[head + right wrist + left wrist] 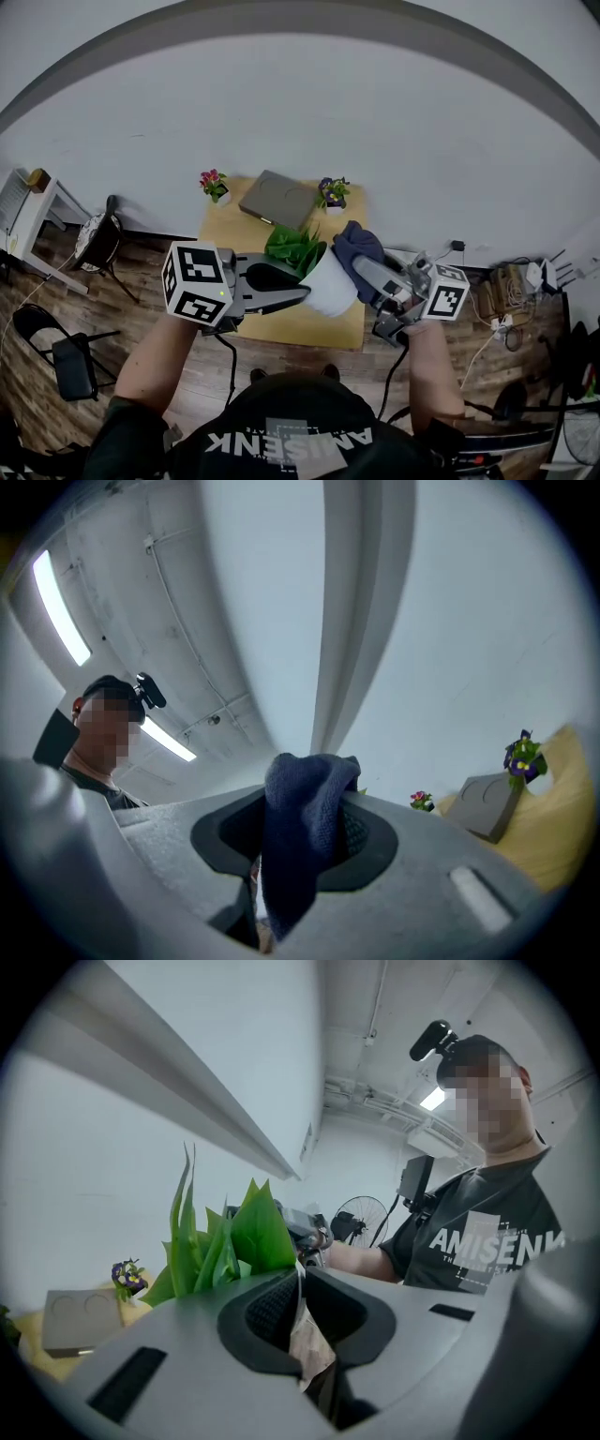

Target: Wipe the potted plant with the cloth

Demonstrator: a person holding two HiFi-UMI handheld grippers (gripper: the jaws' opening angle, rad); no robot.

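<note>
**Gripping the Pot Rim, Clamping the Cloth**

Found the potted plant (323,277) held over the near right part of the yellow table (230,225), just short of that table's near edge, with open tabletop on its left and behind it. Saw the left gripper (302,291) closed almost fully on the white pot's thin rim, one pad inside and one outside, with green leaves (234,1241) standing just beyond the jaws. Saw the right gripper (364,274) clamped tight on the dark blue cloth (356,244), bunched between the pads and spilling over the jaw tips, close against the pot's right side. Could not tell for certain whether cloth and pot touched.

Noted, along the table's far edge, a flat grey box (277,199) between two small flower pots (215,185), all well apart from both grippers. Noted a white wall (300,112) behind the table and dark wood floor (150,262) around it. Spotted a black chair (67,356) on the left and a tangle of cables (497,314) on the right, both clear of the table's edges.

Lost the pot's base and the tabletop beneath it behind the pot and the left jaws, so could not say whether resting or lifted. Lost nearly all of the plant behind the cloth in the right gripper view, save a sliver of green at the cloth's edge. Made out only a brownish patch below the rim in the left gripper view, too blurred to name.
</note>
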